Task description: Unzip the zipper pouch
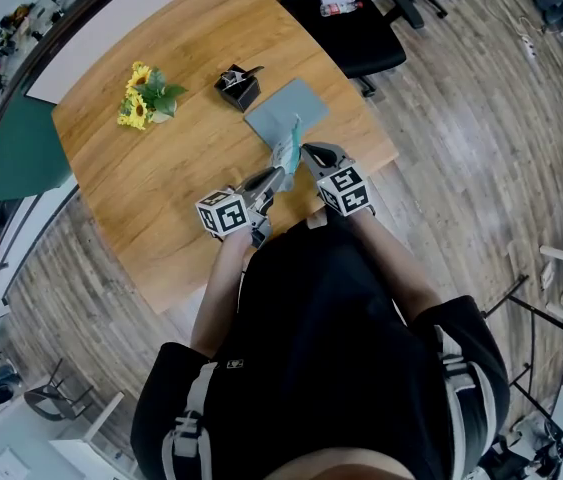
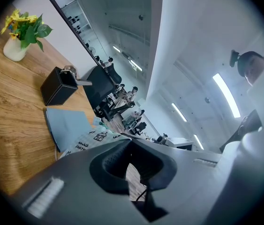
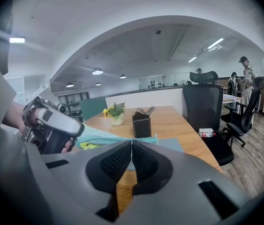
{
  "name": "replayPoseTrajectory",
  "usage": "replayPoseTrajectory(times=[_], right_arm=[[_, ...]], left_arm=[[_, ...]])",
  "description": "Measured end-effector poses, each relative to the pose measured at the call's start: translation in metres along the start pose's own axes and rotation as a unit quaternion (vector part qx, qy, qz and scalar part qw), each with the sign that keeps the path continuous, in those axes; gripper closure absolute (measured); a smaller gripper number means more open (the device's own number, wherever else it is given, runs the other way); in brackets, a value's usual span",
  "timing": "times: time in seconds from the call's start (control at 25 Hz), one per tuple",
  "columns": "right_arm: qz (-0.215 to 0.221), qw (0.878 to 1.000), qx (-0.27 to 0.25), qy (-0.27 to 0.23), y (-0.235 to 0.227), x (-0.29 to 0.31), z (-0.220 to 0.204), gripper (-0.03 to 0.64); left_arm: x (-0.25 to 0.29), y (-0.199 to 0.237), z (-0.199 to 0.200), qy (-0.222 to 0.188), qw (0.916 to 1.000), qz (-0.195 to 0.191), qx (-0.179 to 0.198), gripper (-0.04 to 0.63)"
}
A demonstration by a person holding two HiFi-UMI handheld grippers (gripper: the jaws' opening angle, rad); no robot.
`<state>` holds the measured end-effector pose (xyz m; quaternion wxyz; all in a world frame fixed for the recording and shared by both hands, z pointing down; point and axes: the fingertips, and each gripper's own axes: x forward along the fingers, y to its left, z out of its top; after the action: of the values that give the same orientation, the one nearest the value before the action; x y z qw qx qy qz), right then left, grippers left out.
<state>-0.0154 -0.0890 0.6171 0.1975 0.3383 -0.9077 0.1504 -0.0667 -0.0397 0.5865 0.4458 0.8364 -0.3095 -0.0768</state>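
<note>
Holding a small light teal cloth zipper pouch (image 1: 289, 146) with little black drawings on it, the person has both grippers up over the brown wooden table (image 1: 161, 188). The left gripper (image 1: 278, 176) has its jaws pressed together on one end of the pouch. The right gripper (image 1: 305, 151) has its jaws pinched tight on the top edge of the pouch, by the zipper teeth. The pouch stands up on its edge between the two grippers, on the person's side of the black square box (image 1: 237, 86). A flat grey-blue mat (image 1: 286, 108) lies just beside the box, between the box and the pouch. A small white vase of yellow flowers (image 1: 143, 100) stands on the other side of the box, well apart from the pouch.
</note>
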Motion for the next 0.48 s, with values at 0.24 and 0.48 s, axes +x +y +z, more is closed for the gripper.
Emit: replayPoseTrajectory(times=[0.24, 0.48], right_arm=[[-0.008, 1.000, -0.002, -0.007, -0.0015, 0.0000, -0.0005, 0.606], [-0.019, 1.000, 0.012, 0.003, -0.0081, -0.0035, -0.0024, 0.606]], left_arm=[[0.0001, -0.0021, -0.0018, 0.005, 1.0000, -0.003, 0.001, 0.589], [0.0010, -0.0038, -0.0023, 0.008, 0.9999, -0.006, 0.003, 0.589]])
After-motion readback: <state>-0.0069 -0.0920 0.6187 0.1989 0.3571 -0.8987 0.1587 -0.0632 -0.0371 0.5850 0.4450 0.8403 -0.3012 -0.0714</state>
